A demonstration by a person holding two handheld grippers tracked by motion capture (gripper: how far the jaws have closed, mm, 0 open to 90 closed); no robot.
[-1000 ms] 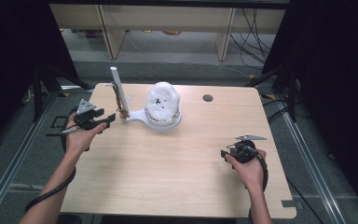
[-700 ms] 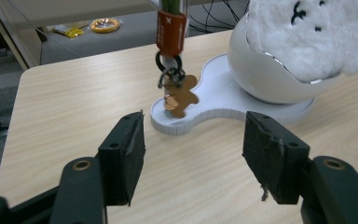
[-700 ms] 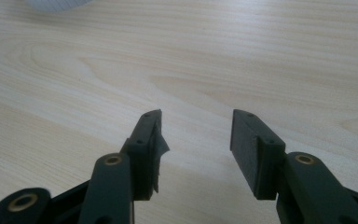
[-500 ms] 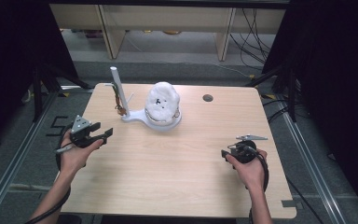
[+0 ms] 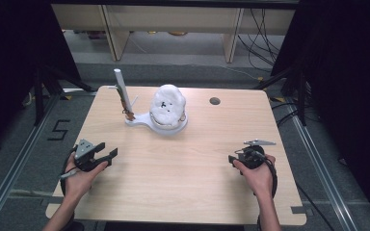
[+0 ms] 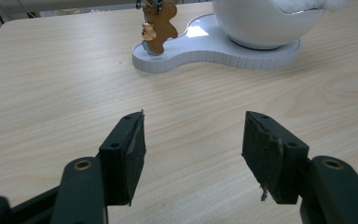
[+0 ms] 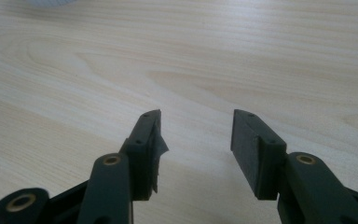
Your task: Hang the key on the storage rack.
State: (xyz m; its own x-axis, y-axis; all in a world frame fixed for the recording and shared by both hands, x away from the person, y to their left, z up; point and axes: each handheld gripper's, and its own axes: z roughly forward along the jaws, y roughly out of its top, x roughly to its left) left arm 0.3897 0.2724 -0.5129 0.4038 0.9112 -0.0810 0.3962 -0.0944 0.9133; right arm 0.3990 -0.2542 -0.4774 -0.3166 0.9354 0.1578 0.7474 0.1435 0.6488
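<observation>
Room: dark curtains stand on both sides, pale shelving stands at the back, and a grey floor lies around the bench.
Bench (image 5: 183, 183): light wood with rounded corners; a small round hole (image 5: 215, 101) sits near its far edge, well beyond the right fingers.
Left gripper (image 5: 107, 155): held in the person's left hand (image 5: 79, 177) over the near left part of the bench, with a grey three-cornered plate on top.
Left fingers (image 6: 130, 151): wide apart with nothing between them; bare wood shows in the gap. The jaws have just been opening, and the pads carry a few frayed threads.
Right gripper (image 5: 232, 158): held in the person's right hand (image 5: 256, 177) over the near right part of the bench.
Right fingers (image 7: 151, 144): wide apart and holding nothing, with bare wood grain between and ahead of them.
White stand (image 5: 147, 121): a flat, ribbed-edged base straight ahead of the left fingers and well apart from them; from the right fingers it lies far off, ahead and to the left.
White ball-shaped holder (image 5: 168, 107): rests on the wider end of the stand, ahead and to the right of the left fingers, with fluffy white stuff on top.
Brown bear-shaped charm (image 6: 157, 25): hangs at the narrow end of the stand, ahead of the left fingers, its lower end reaching down to the base.
White rod (image 5: 119, 83): rises tilted above the charm, beyond the left fingers.
</observation>
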